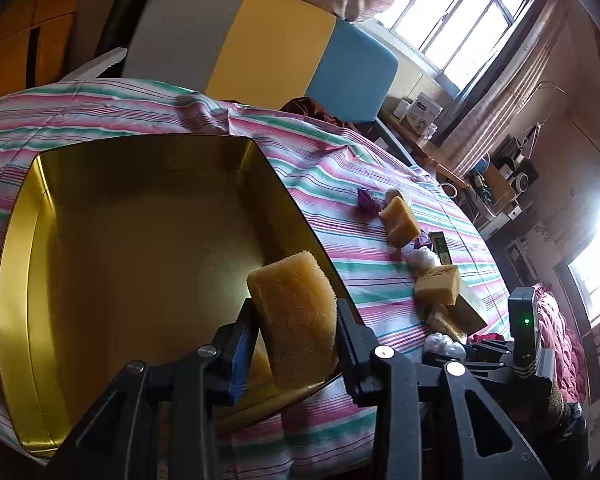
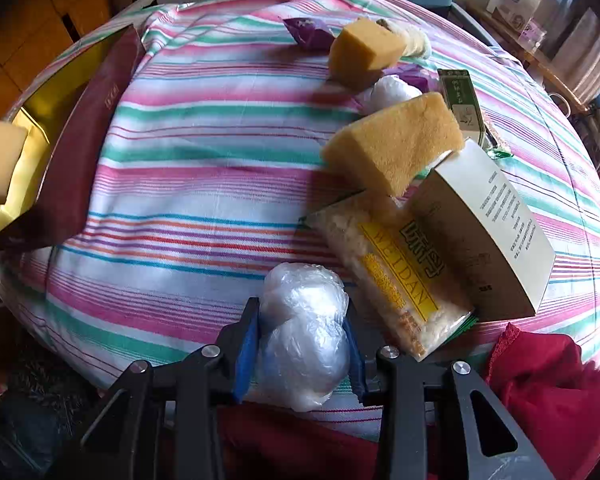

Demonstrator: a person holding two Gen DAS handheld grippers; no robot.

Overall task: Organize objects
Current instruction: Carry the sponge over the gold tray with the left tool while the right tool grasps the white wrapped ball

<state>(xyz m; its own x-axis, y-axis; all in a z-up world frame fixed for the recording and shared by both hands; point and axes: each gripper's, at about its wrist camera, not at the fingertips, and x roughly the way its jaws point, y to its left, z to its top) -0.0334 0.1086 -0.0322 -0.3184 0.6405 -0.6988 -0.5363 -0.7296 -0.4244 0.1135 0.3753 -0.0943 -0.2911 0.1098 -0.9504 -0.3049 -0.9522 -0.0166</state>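
Left wrist view: my left gripper (image 1: 296, 312) is clamped on a yellow sponge (image 1: 296, 316), which I hold over the near corner of the gold tin (image 1: 140, 240). The tin sits on the striped cloth (image 1: 340, 216), its inside bare apart from that corner. Further along the cloth I see a row of loose things: a purple packet (image 1: 367, 199), a second sponge (image 1: 400, 222) and a third sponge (image 1: 438, 286).

In the right wrist view my right gripper (image 2: 302, 328) has its blue pads pressed against both sides of a white plastic-wrapped bundle (image 2: 304, 332) that lies on the cloth near its front edge. Just beside the bundle lies a clear snack bag (image 2: 396, 264) with a yellow label, and a beige box (image 2: 488, 232) rests partly on it. A sponge (image 2: 396, 140) leans on the box's far end. Another white bundle (image 2: 388, 90) and a green packet (image 2: 460, 96) lie beyond. The tin shows at the far left edge, well apart from the pile.
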